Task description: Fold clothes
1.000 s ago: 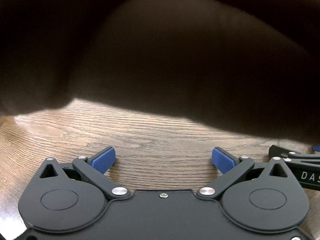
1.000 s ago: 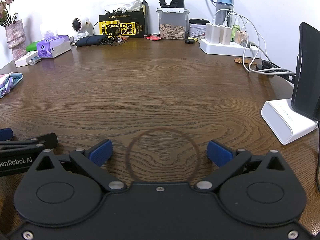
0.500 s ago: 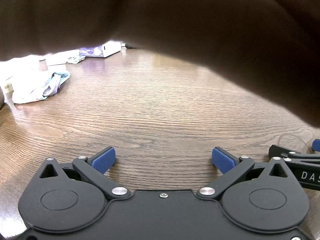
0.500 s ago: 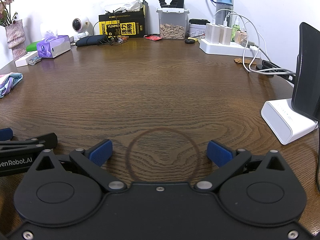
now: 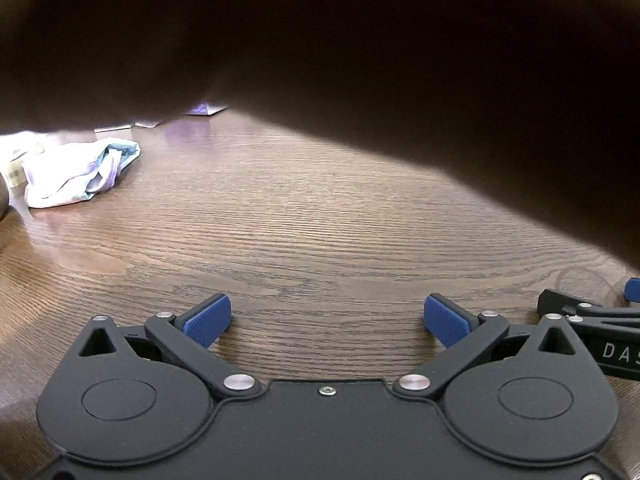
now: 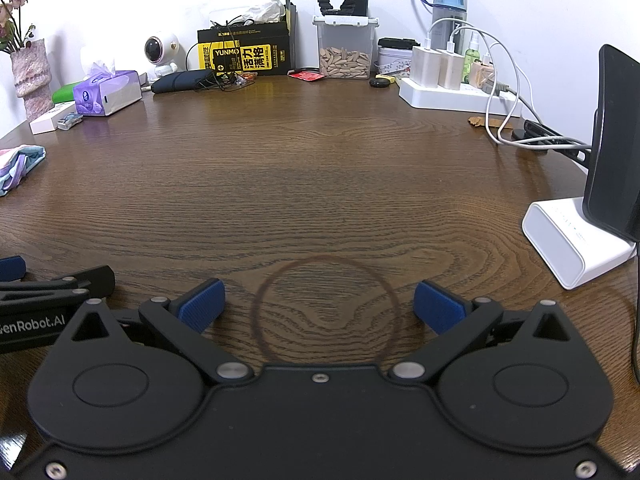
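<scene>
Left wrist view: no folding is begun; the crumpled pastel garment lies untouched, well apart from the left gripper and right gripper, both spread wide and empty.

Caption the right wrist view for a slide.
Open right gripper rests on the wooden table, holding nothing; crumpled garment lies far left.

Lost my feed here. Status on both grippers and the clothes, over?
Left gripper open, right gripper open, both empty. Crumpled garment on table, far left, untouched. Dark blurred mass covers the left view's top.
</scene>
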`<state>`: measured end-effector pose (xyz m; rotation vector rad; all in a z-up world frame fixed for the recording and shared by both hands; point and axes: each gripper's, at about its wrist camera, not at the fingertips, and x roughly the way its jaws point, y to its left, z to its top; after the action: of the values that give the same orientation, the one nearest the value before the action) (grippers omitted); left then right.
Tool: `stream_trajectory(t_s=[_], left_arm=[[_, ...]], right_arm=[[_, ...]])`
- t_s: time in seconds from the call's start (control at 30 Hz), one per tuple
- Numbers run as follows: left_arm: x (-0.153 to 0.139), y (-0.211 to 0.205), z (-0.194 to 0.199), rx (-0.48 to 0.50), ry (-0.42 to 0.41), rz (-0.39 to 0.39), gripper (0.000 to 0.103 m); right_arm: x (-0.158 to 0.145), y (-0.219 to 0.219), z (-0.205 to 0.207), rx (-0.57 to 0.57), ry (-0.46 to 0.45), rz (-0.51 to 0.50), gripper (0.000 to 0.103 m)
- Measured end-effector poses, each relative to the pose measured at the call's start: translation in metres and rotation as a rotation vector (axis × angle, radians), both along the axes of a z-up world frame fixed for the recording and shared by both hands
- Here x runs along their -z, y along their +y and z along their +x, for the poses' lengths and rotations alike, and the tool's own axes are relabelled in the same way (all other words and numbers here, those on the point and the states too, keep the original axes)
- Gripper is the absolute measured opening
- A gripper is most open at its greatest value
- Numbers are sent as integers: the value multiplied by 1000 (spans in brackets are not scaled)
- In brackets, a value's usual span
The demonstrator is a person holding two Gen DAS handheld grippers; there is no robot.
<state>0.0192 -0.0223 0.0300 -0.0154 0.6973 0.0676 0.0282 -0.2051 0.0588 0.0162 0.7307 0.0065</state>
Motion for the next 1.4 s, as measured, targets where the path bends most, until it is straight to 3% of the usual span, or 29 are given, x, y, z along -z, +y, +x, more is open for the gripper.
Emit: stream_trajectory(t_s=[0.37, 0.57, 0.73, 1.4], left_arm=[[-8, -27, -15, 0, -1, 0, 103], [-9, -2, -8, 0, -1, 0, 103], [-6, -4, 8, 0, 0, -1, 103], [-8, 0, 7, 26, 3, -5, 103]], right_arm=[[0, 0, 0, 0, 0, 0, 103], [0, 0, 0, 0, 0, 0, 103], [0, 0, 0, 0, 0, 0, 103], [0, 0, 0, 0, 0, 0, 103]])
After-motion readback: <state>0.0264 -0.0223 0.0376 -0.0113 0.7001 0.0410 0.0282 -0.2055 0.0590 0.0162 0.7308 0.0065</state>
